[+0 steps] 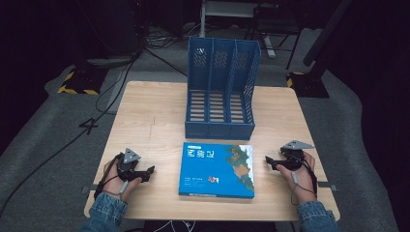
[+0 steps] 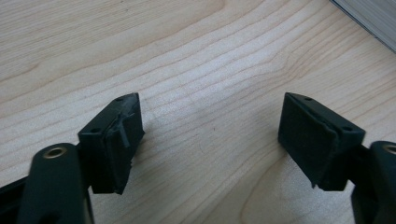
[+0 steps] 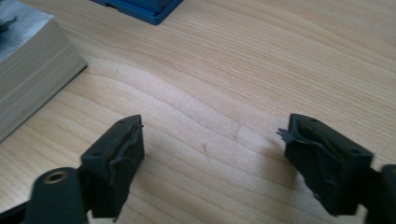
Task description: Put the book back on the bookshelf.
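A thick blue book (image 1: pixel 216 170) lies flat on the wooden table (image 1: pixel 150 121), near its front edge. Behind it stands a blue three-slot file rack (image 1: pixel 221 92), empty. My left gripper (image 1: pixel 147 173) rests on the table left of the book, held in a hand, pointing right toward it. Its jaws (image 2: pixel 210 140) stand open over bare wood, and the book's page edge (image 2: pixel 373 18) shows at the top right corner. My right gripper (image 1: pixel 270 161) lies right of the book, pointing left. Its jaws (image 3: pixel 212 163) are open too, with the book's pages (image 3: pixel 32 79) at the left.
The rack's blue base (image 3: pixel 140 9) shows at the top of the right gripper view. Beyond the table, cables (image 1: pixel 96 111) trail over a grey floor, and dark stands with yellow-black tape (image 1: pixel 77 82) sit at the back corners.
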`<control>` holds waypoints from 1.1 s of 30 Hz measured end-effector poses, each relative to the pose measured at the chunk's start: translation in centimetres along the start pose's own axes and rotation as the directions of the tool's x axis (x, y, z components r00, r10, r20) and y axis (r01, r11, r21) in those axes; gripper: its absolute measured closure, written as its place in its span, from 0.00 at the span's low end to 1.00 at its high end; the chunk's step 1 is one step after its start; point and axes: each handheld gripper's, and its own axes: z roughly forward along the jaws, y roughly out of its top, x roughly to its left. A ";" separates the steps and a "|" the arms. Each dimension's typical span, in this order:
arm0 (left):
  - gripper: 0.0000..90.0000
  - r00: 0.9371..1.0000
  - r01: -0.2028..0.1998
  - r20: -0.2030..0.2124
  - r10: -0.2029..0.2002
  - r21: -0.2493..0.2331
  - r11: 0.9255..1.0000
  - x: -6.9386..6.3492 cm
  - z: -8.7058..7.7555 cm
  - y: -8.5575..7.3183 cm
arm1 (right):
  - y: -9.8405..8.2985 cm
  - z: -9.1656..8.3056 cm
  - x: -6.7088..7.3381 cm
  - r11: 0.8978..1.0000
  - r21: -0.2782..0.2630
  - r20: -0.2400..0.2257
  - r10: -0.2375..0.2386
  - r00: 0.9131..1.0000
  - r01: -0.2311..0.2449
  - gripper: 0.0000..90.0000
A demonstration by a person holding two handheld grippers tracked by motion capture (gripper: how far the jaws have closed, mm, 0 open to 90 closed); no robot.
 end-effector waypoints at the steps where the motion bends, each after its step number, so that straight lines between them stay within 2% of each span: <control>1: 0.27 1.000 0.009 -0.004 -0.009 0.013 1.000 0.0 -0.1 0.2 | 0.0 0.0 0.0 1.000 -0.002 -0.003 -0.004 1.000 0.004 0.26; 4: 0.29 1.000 0.015 0.003 -0.015 -0.023 1.000 -0.2 -0.8 1.0 | -0.1 -0.2 0.1 1.000 -0.006 -0.002 0.005 1.000 -0.005 0.30; 6: 0.30 1.000 0.006 0.007 -0.006 -0.041 0.999 -0.4 -1.4 1.6 | -0.1 -0.3 0.2 1.000 -0.003 -0.004 0.012 1.000 -0.012 0.33; 9: 0.31 1.000 0.002 0.016 -0.001 -0.051 0.999 -0.7 -1.8 2.1 | -0.1 -0.7 0.3 1.000 0.008 -0.020 0.026 0.999 -0.026 0.36; 14: 0.32 0.999 -0.007 0.049 0.010 -0.055 0.998 -1.8 -2.2 3.5 | 0.3 -1.9 1.0 1.000 -0.010 -0.045 0.029 0.999 -0.029 0.34; 18: 0.32 0.996 -0.031 0.083 0.036 -0.058 0.998 -2.8 -2.0 4.8 | 0.5 -2.9 2.4 0.999 0.003 -0.079 0.033 0.996 -0.033 0.34; 21: 0.32 0.993 -0.053 0.101 0.059 -0.060 0.997 -3.5 -1.7 5.4 | 0.7 -3.6 3.8 1.000 -0.002 -0.097 -0.001 0.995 0.001 0.32; 24: 0.32 0.989 -0.074 0.125 0.080 -0.057 0.996 -4.2 -1.2 5.9 | 0.8 -3.9 4.5 1.000 -0.006 -0.112 -0.016 0.994 0.015 0.31; 26: 0.32 0.986 -0.079 0.140 0.086 -0.055 0.995 -4.5 -0.8 6.2 | 0.9 -4.0 5.1 0.999 -0.008 -0.123 -0.031 0.992 0.031 0.31; 29: 0.31 0.982 -0.085 0.164 0.094 -0.061 0.995 -4.9 -0.2 6.6 | 1.0 -4.1 6.4 1.000 -0.014 -0.163 -0.023 0.986 0.021 0.31; 30: 0.31 0.981 -0.081 0.173 0.091 -0.066 0.995 -5.1 0.0 6.7 | 1.0 -4.1 6.4 1.000 -0.014 -0.163 -0.023 0.986 0.021 0.31; 31: 0.31 0.978 -0.081 0.187 0.093 -0.069 0.994 -5.3 0.4 6.9 | 1.1 -4.0 7.1 0.999 -0.011 -0.178 -0.039 0.983 0.038 0.31; 33: 0.31 0.977 -0.078 0.192 0.091 -0.072 0.994 -5.4 0.6 7.0 | 1.1 -4.0 7.5 0.999 -0.011 -0.186 -0.050 0.981 0.048 0.31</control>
